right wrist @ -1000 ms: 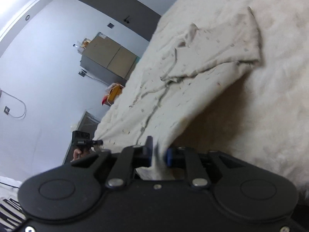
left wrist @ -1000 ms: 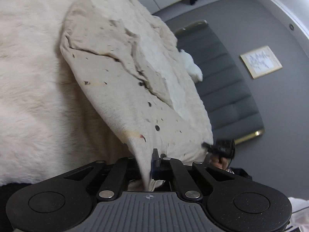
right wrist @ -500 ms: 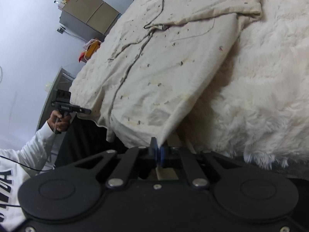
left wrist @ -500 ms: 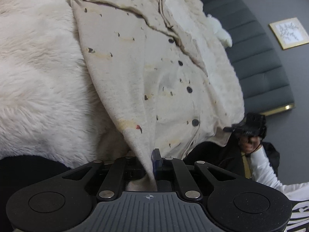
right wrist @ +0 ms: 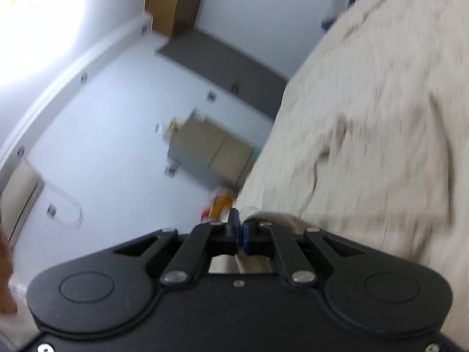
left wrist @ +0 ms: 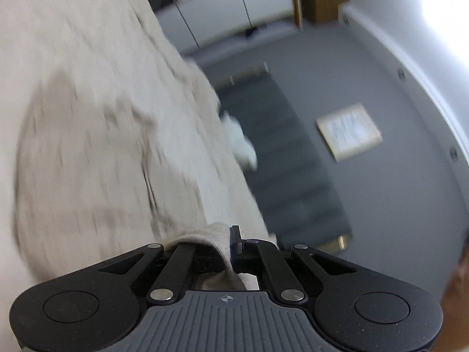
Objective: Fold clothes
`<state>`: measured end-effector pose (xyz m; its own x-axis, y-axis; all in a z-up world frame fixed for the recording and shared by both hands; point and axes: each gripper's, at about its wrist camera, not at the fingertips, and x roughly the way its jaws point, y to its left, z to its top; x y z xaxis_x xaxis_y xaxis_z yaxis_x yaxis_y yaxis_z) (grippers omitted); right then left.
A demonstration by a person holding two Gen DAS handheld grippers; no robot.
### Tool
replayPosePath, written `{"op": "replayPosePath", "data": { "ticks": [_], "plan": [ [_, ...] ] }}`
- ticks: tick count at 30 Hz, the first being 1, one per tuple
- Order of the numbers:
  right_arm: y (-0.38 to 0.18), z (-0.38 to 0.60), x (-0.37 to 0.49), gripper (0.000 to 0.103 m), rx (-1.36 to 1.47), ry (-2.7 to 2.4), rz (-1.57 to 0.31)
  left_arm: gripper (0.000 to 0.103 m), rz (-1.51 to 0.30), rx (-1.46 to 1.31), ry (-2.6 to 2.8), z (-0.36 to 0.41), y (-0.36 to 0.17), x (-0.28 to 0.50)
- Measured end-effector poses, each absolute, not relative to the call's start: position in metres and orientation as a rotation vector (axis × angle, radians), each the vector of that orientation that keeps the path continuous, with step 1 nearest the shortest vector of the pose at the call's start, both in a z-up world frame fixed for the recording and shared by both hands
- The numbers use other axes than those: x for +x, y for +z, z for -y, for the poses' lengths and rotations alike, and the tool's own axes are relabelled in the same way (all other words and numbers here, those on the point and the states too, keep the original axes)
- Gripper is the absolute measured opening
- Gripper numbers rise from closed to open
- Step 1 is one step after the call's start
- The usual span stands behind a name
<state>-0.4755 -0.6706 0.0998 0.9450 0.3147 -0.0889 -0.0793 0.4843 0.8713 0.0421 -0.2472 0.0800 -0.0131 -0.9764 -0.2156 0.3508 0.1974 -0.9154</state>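
A beige speckled shirt [left wrist: 88, 152] lies on the white fluffy bed, blurred by motion. My left gripper [left wrist: 231, 243] is shut on a hem corner of the shirt, which folds over between the jaws. In the right wrist view the same shirt [right wrist: 381, 135] fills the right side. My right gripper [right wrist: 240, 231] is shut on the other hem corner, a thin edge of cloth [right wrist: 275, 215] bunched beside the blue pads.
The white fluffy bed cover [left wrist: 44, 29] lies under the shirt. A grey headboard [left wrist: 287, 158] and a framed picture [left wrist: 348, 135] show on the grey wall. A cabinet [right wrist: 211, 152] and a dark door [right wrist: 222, 67] stand beyond the bed edge.
Both grippers have swung forward over the bed with the hem corners held. The hanging shirt body no longer shows stretched out below; both views are now blurred and face the far walls.
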Motion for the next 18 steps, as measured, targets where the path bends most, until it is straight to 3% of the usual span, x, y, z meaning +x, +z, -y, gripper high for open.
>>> {"op": "replayPosePath", "data": {
  "ticks": [1, 3, 5, 9, 11, 15, 18],
  "plan": [
    [0.097, 0.689, -0.454, 0.001, 1.066, 0.184, -0.238, 0.001, -1.077, -0.78, -1.144, 0.267, 0.075, 0.07],
    [0.086, 0.726, -0.407, 0.002, 1.116, 0.02, -0.236, 0.011, -1.1, -0.745, -0.98, 0.305, 0.063, 0.11],
    [0.071, 0.752, -0.366, 0.016, 1.14, -0.187, -0.278, 0.041, -1.117, -0.64, -0.862, 0.334, 0.054, 0.134],
    [0.051, 0.764, -0.316, 0.017, 1.096, -0.403, -0.403, 0.047, -1.155, -0.438, -0.751, 0.389, 0.039, 0.146],
    [0.05, 0.751, -0.318, 0.018, 1.061, -0.353, -0.406, 0.06, -1.122, -0.379, -0.781, 0.386, 0.047, 0.135],
    [0.053, 0.716, -0.347, 0.032, 0.937, -0.321, -0.45, 0.071, -1.064, -0.405, -0.827, 0.341, 0.067, 0.099],
    [0.051, 0.696, -0.375, 0.035, 0.861, -0.349, -0.476, 0.075, -0.988, -0.467, -0.814, 0.299, 0.071, 0.06]
  ]
}}
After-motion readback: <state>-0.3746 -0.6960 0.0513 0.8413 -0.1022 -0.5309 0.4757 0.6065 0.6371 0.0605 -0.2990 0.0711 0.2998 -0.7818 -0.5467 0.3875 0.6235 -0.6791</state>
